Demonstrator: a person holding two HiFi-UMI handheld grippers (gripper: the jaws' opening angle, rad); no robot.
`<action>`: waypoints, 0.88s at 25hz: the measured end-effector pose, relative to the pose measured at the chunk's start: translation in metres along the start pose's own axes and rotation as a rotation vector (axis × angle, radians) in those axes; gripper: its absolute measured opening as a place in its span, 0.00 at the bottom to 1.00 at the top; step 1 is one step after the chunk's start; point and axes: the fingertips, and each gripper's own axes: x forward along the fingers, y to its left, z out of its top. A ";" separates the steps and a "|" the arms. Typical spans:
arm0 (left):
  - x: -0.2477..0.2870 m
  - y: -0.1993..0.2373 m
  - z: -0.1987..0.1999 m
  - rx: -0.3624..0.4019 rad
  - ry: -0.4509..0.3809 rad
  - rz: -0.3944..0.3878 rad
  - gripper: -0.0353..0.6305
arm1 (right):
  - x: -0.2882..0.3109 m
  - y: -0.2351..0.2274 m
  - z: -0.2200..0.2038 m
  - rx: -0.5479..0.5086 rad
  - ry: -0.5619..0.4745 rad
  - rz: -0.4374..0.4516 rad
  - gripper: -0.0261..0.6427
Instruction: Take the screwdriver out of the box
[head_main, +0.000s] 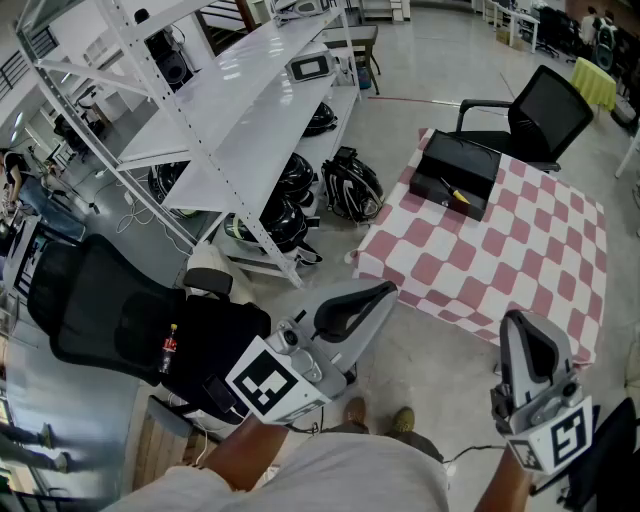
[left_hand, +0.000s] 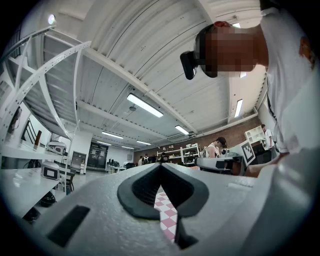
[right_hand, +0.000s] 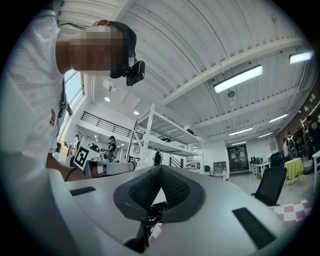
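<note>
An open black box (head_main: 462, 165) stands at the far end of a table with a pink and white checked cloth (head_main: 520, 255). Inside it, near the front wall, lies a screwdriver with a yellow handle (head_main: 459, 196). My left gripper (head_main: 384, 290) is shut and empty, held in the air short of the table's near left corner. My right gripper (head_main: 519, 322) is shut and empty too, just off the table's near edge. In the left gripper view the jaws of the left gripper (left_hand: 161, 167) meet at the tip. In the right gripper view the right gripper (right_hand: 161, 168) also has its jaws together.
A white shelf rack (head_main: 240, 110) runs along the left, with dark helmets and bags (head_main: 350, 188) under it. One black office chair (head_main: 535, 115) stands behind the table, another (head_main: 110, 310) at my left. People stand far off in the hall.
</note>
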 end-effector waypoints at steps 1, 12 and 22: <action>0.001 0.001 0.001 0.002 -0.006 0.000 0.07 | 0.002 -0.001 -0.001 0.005 -0.003 0.001 0.06; 0.003 0.011 0.002 0.012 -0.036 -0.001 0.07 | 0.017 0.001 -0.009 0.035 0.003 0.016 0.06; -0.005 0.042 -0.010 0.001 0.005 -0.016 0.07 | 0.033 0.002 -0.014 0.082 -0.007 -0.019 0.06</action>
